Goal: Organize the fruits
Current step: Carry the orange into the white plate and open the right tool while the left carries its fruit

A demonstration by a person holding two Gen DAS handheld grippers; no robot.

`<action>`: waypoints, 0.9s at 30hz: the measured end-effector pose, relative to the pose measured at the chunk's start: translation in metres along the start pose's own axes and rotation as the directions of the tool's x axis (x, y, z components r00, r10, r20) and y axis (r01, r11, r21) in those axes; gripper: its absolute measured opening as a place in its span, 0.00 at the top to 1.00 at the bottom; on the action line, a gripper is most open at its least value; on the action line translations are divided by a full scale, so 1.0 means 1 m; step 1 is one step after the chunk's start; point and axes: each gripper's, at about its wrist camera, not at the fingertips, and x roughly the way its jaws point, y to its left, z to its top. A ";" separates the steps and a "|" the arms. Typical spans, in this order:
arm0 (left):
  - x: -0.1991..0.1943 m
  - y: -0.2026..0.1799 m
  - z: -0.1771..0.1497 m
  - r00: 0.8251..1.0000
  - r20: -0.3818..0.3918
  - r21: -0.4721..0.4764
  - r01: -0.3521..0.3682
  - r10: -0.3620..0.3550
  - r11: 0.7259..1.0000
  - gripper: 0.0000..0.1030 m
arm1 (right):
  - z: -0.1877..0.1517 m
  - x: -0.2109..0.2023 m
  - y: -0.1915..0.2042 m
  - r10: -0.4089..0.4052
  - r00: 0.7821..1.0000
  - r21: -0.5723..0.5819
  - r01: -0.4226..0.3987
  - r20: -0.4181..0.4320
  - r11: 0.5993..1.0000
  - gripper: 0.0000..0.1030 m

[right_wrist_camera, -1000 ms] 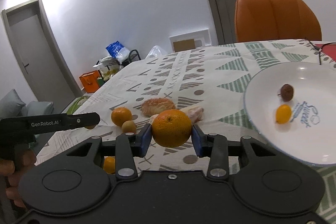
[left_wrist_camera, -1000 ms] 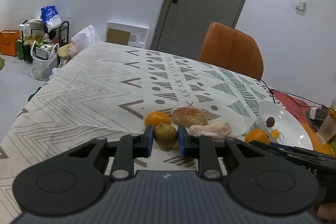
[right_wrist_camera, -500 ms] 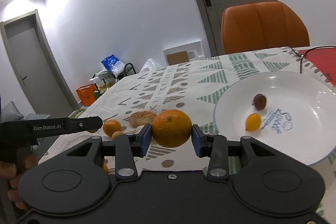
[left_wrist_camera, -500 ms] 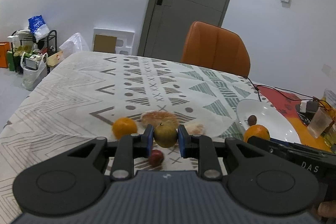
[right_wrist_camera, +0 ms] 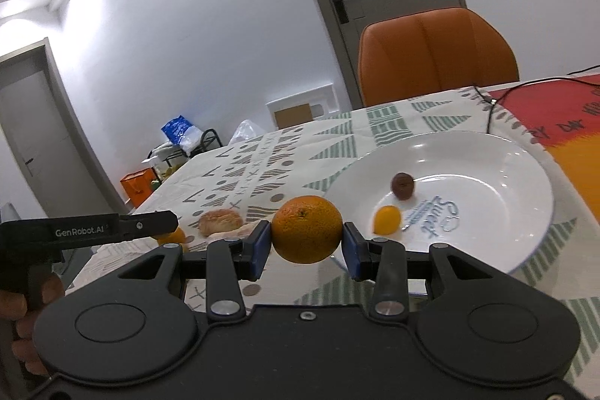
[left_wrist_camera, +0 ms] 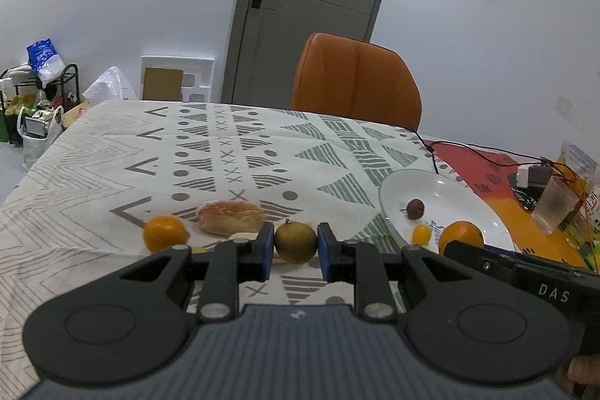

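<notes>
My left gripper (left_wrist_camera: 295, 246) is shut on a small olive-green round fruit (left_wrist_camera: 295, 241), held above the patterned tablecloth. My right gripper (right_wrist_camera: 306, 242) is shut on an orange (right_wrist_camera: 306, 229), near the left rim of the white plate (right_wrist_camera: 525, 160). That held orange (left_wrist_camera: 460, 239) also shows in the left wrist view at the plate's (left_wrist_camera: 397, 186) near edge. In the plate lie a small brown fruit (right_wrist_camera: 402, 185) and a small yellow fruit (right_wrist_camera: 387, 220). Another orange (left_wrist_camera: 165, 233) rests on the cloth beside a bread roll (left_wrist_camera: 230, 217).
An orange chair (left_wrist_camera: 356, 77) stands at the table's far side. A black cable (left_wrist_camera: 483, 152) runs across the red-orange mat, with a plastic cup (left_wrist_camera: 555, 205) and adapter at the right. Bags and a shoe rack (left_wrist_camera: 41, 92) stand on the floor at left.
Both grippers have shifted right toward the plate with their fruits still held. The plate looms larger and more central in the right wrist view; the loose orange and bread slid left.
</notes>
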 end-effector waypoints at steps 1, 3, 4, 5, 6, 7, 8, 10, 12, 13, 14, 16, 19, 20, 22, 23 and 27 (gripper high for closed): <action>0.001 -0.002 0.000 1.000 -0.001 0.003 0.002 -0.002 1.000 0.78 | 0.000 -0.002 -0.002 -0.003 1.000 0.004 0.003 0.003 1.000 0.63; 0.002 -0.006 0.000 1.000 -0.002 0.008 0.006 -0.006 1.000 0.78 | 0.000 -0.004 -0.006 -0.009 1.000 0.010 0.009 0.007 1.000 0.63; 0.003 -0.009 0.000 1.000 -0.002 0.010 0.009 -0.009 1.000 0.78 | 0.000 -0.005 -0.008 -0.012 1.000 0.013 0.012 0.009 1.000 0.63; 0.004 -0.011 0.000 1.000 -0.002 0.012 0.011 -0.011 1.000 0.78 | 0.000 -0.006 -0.010 -0.017 1.000 0.016 0.017 0.010 1.000 0.63; 0.004 -0.013 0.000 1.000 -0.003 0.015 0.013 -0.013 1.000 0.78 | 0.000 -0.008 -0.012 -0.021 1.000 0.019 0.021 0.011 1.000 0.63; 0.005 -0.015 0.000 1.000 -0.004 0.017 0.015 -0.015 1.000 0.78 | -0.001 -0.009 -0.014 -0.025 1.000 0.022 0.024 0.012 0.999 0.63; 0.006 -0.017 0.000 1.000 -0.005 0.019 0.018 -0.017 1.000 0.78 | -0.001 -0.010 -0.017 -0.029 0.999 0.027 0.028 0.013 0.999 0.63; 0.009 -0.021 -0.001 1.000 -0.008 0.024 0.021 -0.021 0.999 0.78 | -0.002 -0.012 -0.022 -0.035 0.999 0.032 0.035 0.015 0.999 0.63; 0.013 -0.026 -0.001 1.000 -0.014 0.029 0.026 -0.025 0.999 0.78 | -0.003 -0.014 -0.027 -0.046 0.999 0.035 0.046 0.016 0.998 0.63; 0.014 -0.028 -0.002 0.999 -0.016 0.032 0.028 -0.027 0.999 0.78 | -0.003 -0.014 -0.029 -0.052 0.999 0.036 0.051 0.017 0.998 0.63; 0.015 -0.031 -0.002 0.999 -0.018 0.037 0.031 -0.030 0.999 0.78 | -0.004 -0.014 -0.032 -0.057 0.998 0.041 0.056 0.016 0.998 0.63; 0.017 -0.036 -0.002 0.999 -0.021 0.046 0.038 -0.037 0.998 0.78 | -0.004 -0.014 -0.038 -0.064 0.998 0.052 0.064 0.015 0.997 0.62; 0.021 -0.043 -0.001 0.999 -0.024 0.057 0.047 -0.046 0.997 0.78 | -0.004 -0.015 -0.046 -0.077 0.997 0.060 0.076 0.014 0.995 0.62; 0.023 -0.045 -0.002 0.999 -0.026 0.059 0.049 -0.048 0.997 0.78 | -0.004 -0.016 -0.048 -0.081 0.997 0.062 0.080 0.014 0.995 0.62; 0.026 -0.049 -0.002 0.998 -0.030 0.064 0.054 -0.052 0.997 0.78 | -0.005 -0.016 -0.052 -0.089 0.996 0.068 0.088 0.015 0.994 0.62; 0.028 -0.051 -0.002 0.998 -0.033 0.066 0.055 -0.053 0.996 0.78 | -0.005 -0.016 -0.054 -0.095 0.995 0.070 0.094 0.014 0.993 0.62; 0.035 -0.057 -0.002 0.997 -0.043 0.074 0.064 -0.061 0.995 0.78 | -0.007 -0.015 -0.063 -0.114 0.994 0.086 0.113 0.003 0.990 0.62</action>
